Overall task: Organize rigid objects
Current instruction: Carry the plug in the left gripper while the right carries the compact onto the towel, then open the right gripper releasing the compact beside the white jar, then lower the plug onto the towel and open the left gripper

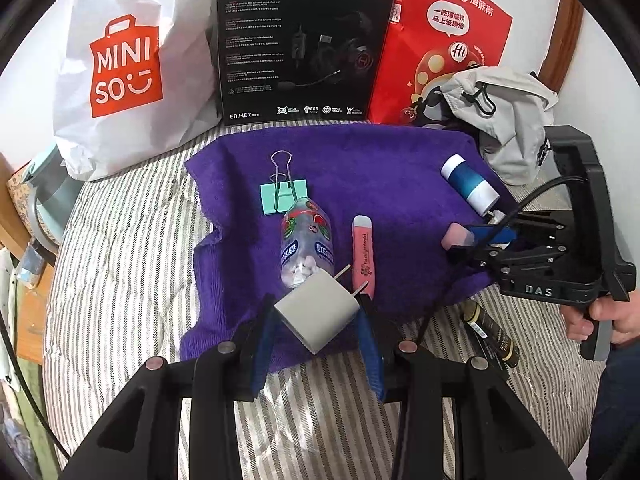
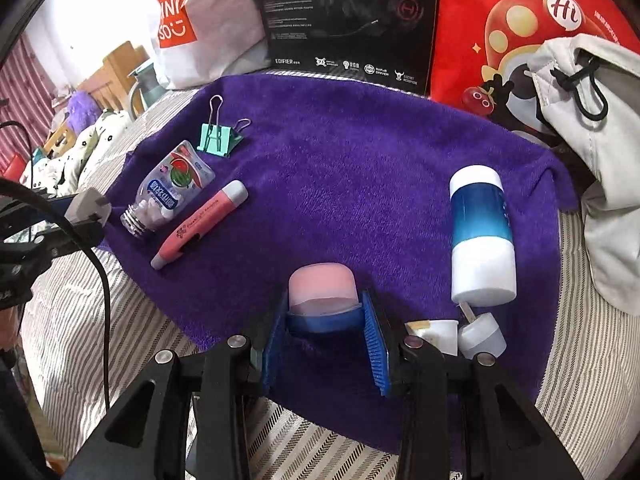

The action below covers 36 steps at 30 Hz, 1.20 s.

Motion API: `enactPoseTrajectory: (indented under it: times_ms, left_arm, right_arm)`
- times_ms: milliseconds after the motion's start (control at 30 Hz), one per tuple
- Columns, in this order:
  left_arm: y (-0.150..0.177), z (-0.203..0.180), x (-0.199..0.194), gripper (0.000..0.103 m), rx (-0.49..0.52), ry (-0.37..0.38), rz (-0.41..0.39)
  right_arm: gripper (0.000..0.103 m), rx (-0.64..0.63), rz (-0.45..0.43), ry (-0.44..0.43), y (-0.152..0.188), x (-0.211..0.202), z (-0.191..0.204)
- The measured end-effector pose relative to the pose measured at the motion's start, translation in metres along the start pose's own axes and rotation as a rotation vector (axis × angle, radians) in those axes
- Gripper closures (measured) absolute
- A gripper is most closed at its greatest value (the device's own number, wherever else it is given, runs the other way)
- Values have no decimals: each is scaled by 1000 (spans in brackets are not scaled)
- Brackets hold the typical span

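Note:
A purple towel (image 1: 360,160) lies on a striped bedcover. My left gripper (image 1: 316,312) is shut on a white wall charger (image 1: 320,320), prongs pointing forward, over the towel's near edge. Just beyond it lie a clear candy bottle (image 1: 306,248), a pink pen-shaped tool (image 1: 363,254) and a green binder clip (image 1: 284,196). My right gripper (image 2: 325,304) is shut on a pink-and-blue eraser-like block (image 2: 323,284) above the towel (image 2: 360,160). A blue-and-white cylinder (image 2: 480,236) lies to its right. The left gripper (image 2: 80,216) with the charger (image 2: 88,204) shows at the far left.
A white Miniso bag (image 1: 120,72), a black headset box (image 1: 300,40) and a red paper bag (image 1: 440,40) stand behind the towel. A grey drawstring pouch (image 1: 508,120) sits at right. Small white caps (image 2: 480,336) and a dark tube (image 1: 490,330) lie near the front edge.

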<state>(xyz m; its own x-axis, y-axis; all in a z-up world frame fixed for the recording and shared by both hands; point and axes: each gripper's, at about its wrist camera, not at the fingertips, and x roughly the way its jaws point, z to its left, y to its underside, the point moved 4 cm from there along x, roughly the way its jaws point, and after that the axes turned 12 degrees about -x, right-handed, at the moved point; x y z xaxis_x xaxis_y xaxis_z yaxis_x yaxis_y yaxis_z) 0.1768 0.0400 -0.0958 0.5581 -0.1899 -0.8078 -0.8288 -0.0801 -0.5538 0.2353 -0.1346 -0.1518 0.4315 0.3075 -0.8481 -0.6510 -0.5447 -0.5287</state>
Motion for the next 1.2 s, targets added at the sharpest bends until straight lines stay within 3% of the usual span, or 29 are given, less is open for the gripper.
enactPoseTrajectory:
  times_ms: [333,867,1200]
  left_arm:
    - [-16,-15,16,66,34,27,15]
    - [-53,-55,77,66,87,82,70]
    - [-78,-58,113,66,110,33,84]
  right_arm:
    - [65,23,-15,13,17,-27,-13]
    - [65,93,-70,37,47,-75,-30]
    - [65,146,-85,53,76,-99,-32]
